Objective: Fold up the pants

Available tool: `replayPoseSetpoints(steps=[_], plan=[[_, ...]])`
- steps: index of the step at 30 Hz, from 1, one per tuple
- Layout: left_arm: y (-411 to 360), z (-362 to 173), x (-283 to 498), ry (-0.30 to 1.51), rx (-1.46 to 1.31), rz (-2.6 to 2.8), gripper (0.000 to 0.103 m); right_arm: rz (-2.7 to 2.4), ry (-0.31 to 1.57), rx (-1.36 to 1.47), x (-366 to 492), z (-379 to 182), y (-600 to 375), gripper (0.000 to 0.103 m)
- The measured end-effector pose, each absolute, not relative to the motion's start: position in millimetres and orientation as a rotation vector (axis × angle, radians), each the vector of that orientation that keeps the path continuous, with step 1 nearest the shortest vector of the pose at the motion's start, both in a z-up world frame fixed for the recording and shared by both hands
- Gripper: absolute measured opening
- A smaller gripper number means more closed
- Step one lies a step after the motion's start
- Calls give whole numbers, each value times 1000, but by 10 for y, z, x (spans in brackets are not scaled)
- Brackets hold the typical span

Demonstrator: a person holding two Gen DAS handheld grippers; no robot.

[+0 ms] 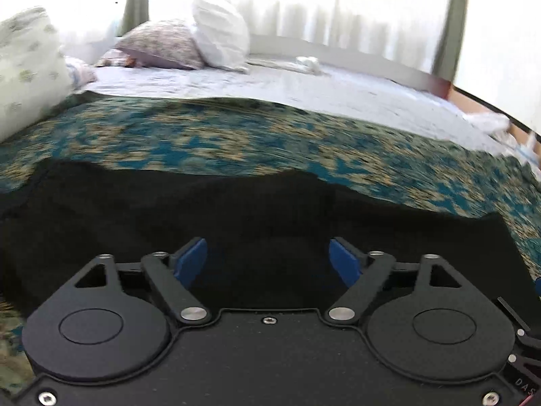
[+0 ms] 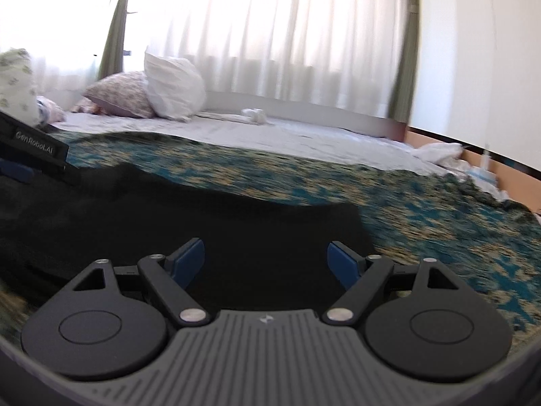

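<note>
With both grippers, left gripper [image 1: 267,257] and right gripper [image 2: 265,257], spread apart and empty (blurred frames), black fabric pants [image 1: 236,216] lie low-centre on teal-and-gold patterned bedspread [image 1: 236,132], likely released for regrasping.

"GenRobot.AI" stands on the left gripper [image 2: 33,150]; "DAS" on its body.

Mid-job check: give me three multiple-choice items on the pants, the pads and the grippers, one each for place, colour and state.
1. The pants lie on:
A. a patterned blanket
B. the floor
C. a chair

2. The pads are:
A. red
B. blue
C. yellow

3. The left gripper and right gripper are:
A. both shut on cloth
B. one open, one shut
C. both open

Answers: 1 A, dark cloth lies flat on the teal and tan blanket; 2 B, blue pads show in both views; 3 C, jaws stand apart, nothing pinched.
</note>
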State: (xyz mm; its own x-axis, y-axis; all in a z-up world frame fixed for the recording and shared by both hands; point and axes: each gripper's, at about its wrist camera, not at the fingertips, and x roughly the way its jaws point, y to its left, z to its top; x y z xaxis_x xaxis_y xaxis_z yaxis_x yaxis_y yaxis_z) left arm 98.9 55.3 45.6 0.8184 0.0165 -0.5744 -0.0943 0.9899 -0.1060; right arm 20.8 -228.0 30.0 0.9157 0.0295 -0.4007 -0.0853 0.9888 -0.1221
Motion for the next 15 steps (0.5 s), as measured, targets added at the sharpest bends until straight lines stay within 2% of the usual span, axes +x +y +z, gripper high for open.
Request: replayPoseSetpoints(steps=[15], plan=[[1899,271,495,587,-253,404,94,271,492,-205,340,145,-1147,89]])
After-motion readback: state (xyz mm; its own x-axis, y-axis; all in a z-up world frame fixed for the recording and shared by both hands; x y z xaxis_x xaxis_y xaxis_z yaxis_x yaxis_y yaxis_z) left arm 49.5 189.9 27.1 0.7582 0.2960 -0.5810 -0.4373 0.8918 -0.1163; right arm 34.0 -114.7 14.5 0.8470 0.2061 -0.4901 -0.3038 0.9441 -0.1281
